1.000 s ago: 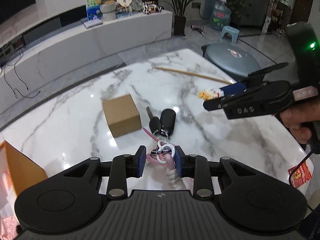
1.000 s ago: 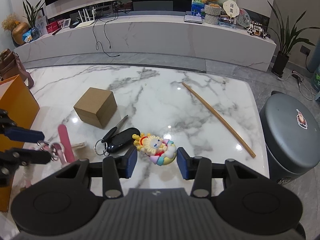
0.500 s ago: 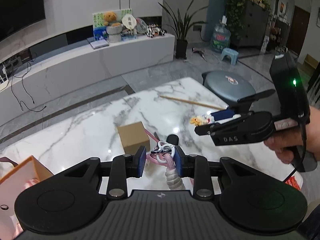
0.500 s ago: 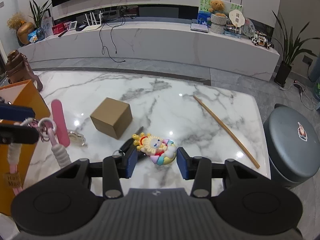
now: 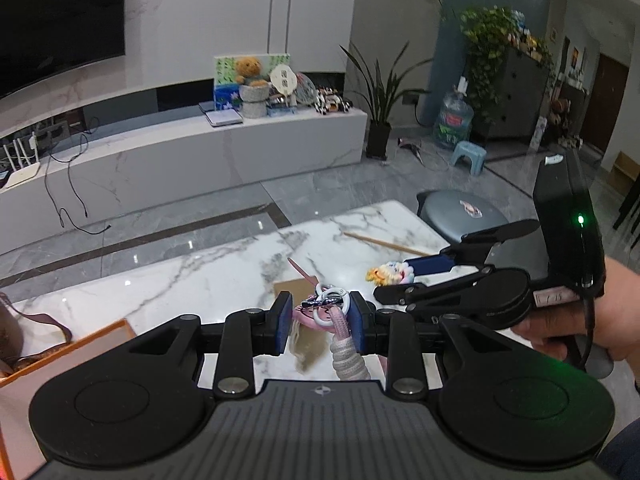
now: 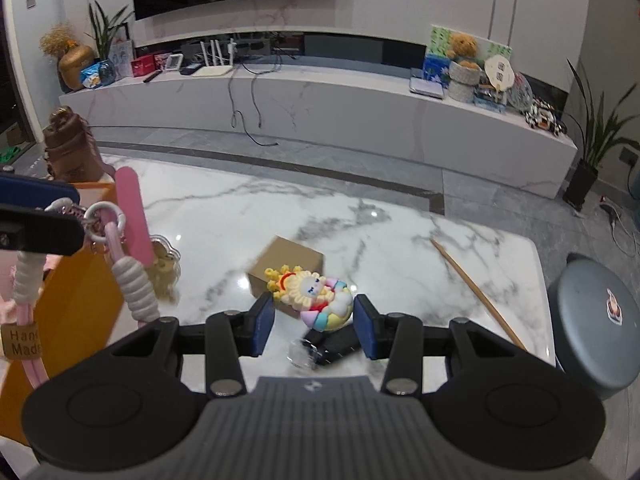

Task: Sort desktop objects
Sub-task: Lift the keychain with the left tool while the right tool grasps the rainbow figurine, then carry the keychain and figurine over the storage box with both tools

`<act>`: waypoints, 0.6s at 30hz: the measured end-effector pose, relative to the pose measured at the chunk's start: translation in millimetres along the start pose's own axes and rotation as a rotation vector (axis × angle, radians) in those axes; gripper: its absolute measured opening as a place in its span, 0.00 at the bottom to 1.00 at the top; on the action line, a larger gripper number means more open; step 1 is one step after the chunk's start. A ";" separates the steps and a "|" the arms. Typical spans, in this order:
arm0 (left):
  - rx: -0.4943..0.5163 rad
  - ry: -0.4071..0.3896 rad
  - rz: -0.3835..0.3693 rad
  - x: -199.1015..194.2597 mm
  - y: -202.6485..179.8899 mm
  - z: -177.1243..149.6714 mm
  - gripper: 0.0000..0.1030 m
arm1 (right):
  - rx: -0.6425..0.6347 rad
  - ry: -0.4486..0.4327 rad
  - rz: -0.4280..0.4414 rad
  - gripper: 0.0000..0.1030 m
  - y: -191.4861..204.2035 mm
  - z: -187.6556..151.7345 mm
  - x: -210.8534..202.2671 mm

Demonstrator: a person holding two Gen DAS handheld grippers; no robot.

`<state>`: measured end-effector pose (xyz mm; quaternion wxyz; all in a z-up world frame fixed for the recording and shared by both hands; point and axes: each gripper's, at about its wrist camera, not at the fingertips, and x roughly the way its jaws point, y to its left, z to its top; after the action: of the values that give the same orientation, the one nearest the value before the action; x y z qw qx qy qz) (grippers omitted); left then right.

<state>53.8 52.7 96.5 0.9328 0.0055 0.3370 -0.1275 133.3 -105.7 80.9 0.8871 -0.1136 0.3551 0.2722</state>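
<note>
Both my grippers are loaded above one marble table [image 6: 248, 216].

On the table I count one orange bag [image 6: 80, 300] at nine o'clock, one cardboard box [image 6: 288, 264] near the centre, one long wooden stick [image 6: 476, 288] at three o'clock, and one black key fob [image 6: 336, 346] at six o'clock, just under my right tool. My left gripper [image 5: 320, 316] is clamped on one pink strap keychain [image 6: 128, 264], which dangles beside the bag. My right gripper [image 6: 314, 312] is squeezed on one colourful cartoon figure [image 6: 316, 294], lifted clear of the table, over the box.
</note>
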 end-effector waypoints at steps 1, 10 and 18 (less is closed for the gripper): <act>-0.003 -0.007 0.004 -4.3 2.5 0.7 0.32 | -0.007 -0.008 0.005 0.44 5.3 3.2 -2.1; -0.054 -0.079 0.053 -48.2 34.1 3.2 0.03 | -0.068 -0.077 0.081 0.44 67.0 28.1 -18.9; -0.090 -0.089 0.106 -69.0 60.8 -6.2 0.00 | -0.134 -0.074 0.130 0.44 116.8 30.8 -16.1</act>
<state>13.5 128.3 130.6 0.9516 -0.0240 0.2998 -0.0626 75.3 -3.5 113.4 0.8703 -0.1394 0.3098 0.3566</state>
